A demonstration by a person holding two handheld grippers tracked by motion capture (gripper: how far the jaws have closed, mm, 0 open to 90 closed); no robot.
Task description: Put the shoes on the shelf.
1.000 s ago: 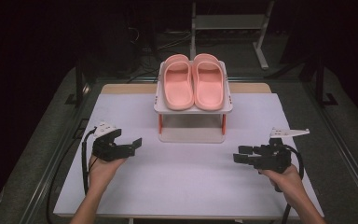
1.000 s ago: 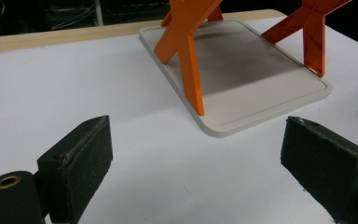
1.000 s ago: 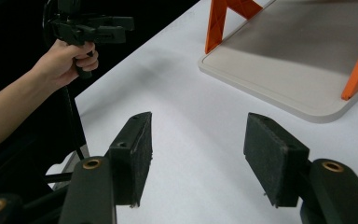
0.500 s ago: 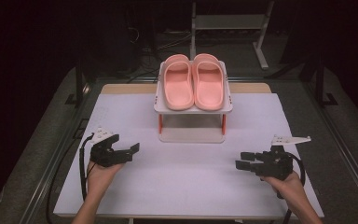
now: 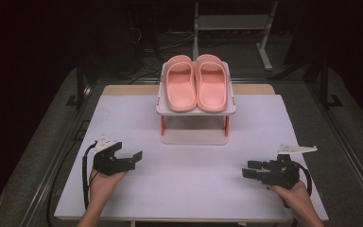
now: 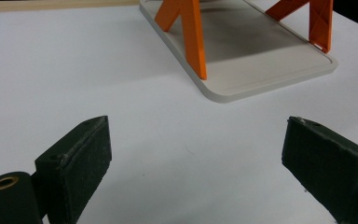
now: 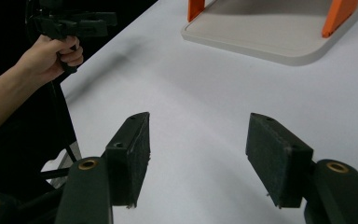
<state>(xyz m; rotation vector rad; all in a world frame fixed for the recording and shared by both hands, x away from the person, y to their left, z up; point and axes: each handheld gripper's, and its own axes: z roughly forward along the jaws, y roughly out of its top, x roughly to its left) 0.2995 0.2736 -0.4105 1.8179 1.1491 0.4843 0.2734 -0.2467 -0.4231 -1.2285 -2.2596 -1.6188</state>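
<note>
High view shows the left gripper [image 5: 133, 156] and right gripper [image 5: 250, 169], jaws spread and empty, low over the white tabletop [image 5: 189, 175], well short of the pink rubber slippers [image 5: 196, 82] atop the small white orange-legged rack [image 5: 163, 108]; next, I judge, comes reaching forward to them.

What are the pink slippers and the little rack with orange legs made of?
The pink slippers look like soft moulded foam or rubber: one smooth matte piece each, with rounded edges and no seams. The rack looks like hard plastic: its pale shelves are smooth with rounded corners, and its orange legs are flat, sharp-edged strips with an even colour. I can't be sure from looks alone.
</note>
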